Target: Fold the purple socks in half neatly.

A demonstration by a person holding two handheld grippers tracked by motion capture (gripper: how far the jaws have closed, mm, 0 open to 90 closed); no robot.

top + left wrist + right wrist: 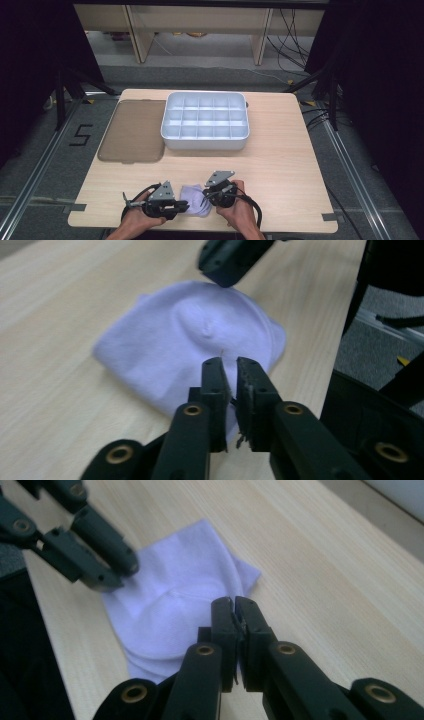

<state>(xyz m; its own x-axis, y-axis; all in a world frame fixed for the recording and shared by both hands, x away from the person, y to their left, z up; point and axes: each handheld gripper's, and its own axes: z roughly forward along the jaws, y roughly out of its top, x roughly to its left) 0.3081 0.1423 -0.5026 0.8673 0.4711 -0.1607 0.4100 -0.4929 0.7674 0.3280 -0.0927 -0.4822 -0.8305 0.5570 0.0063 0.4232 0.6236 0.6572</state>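
The left gripper (229, 371) and right gripper (234, 608), both clenched on the lavender cloth's (200, 340) edges at lower centre, might tear free if tugged apart.

Thing: a small cloth (196, 199)
Colour: pale purple, almost white
Look: soft and thin, with a curved seam across it (175, 597)
Shape: folded into a small pad, with a round bump in the middle (207, 327)
Pose: lying low on the wooden surface (280, 165), edges a bit rumpled
Place: at the near edge of the surface, close to the person
Layers: folded edges show at one end (150, 662)
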